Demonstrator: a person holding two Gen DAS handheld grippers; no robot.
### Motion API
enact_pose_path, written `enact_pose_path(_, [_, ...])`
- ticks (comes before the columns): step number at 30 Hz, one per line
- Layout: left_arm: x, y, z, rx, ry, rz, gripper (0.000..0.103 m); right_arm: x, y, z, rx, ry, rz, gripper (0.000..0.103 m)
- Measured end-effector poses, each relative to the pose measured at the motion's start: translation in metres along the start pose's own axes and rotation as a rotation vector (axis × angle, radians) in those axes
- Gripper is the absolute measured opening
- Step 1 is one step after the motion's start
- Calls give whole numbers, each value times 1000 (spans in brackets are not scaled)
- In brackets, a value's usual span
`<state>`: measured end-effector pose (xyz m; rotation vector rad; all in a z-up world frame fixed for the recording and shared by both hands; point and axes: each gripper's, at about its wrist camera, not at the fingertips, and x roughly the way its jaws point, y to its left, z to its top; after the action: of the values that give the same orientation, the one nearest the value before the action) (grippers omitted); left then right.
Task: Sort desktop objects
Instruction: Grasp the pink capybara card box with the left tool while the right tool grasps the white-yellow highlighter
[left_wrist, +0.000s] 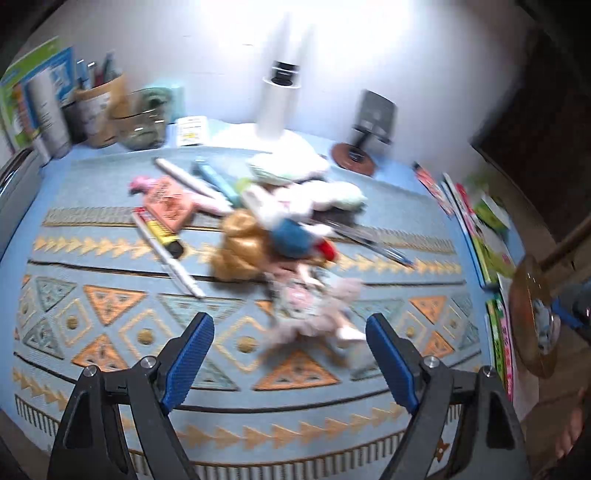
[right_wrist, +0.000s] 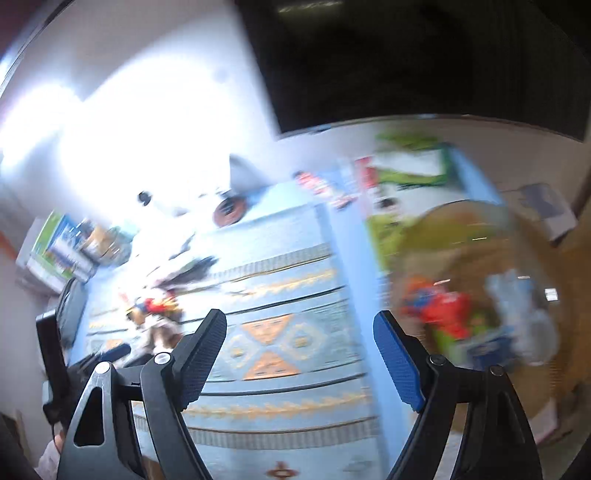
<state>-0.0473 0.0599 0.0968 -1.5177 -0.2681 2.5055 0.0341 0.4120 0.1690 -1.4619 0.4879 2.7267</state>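
left gripper is hanging with jaws spread, nothing between them, above the patterned mat | doll is lying just ahead in the toy pile; approaching its body squarely seems best | right gripper is gaping, empty, beside the toy-filled basket, the likely drop spot.

Bare patterned mat lies free in front; the toy pile (mid-mat) blocks beyond.
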Motion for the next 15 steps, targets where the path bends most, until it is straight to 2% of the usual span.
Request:
enact_pose_path(3, [-1,57,17,-98,-54,46,83,23,50,-11,-48,48,46,81])
enact_pose_path(5, [7,79,32,-106,-75,52,83,36,78,-16,-82,75,54,81])
enact_pose_path(7, [21,86,48,-59,-87,61,83,46,99,-19,-100,92,56,81])
enact_pose_path(10, [47,85,70,84,-77,62,83,51,118,-25,-103,101,51,81])
enact_pose_path(15, [90,84,88,223,-25,86,83,57,127,-30,-88,122,-9,81])
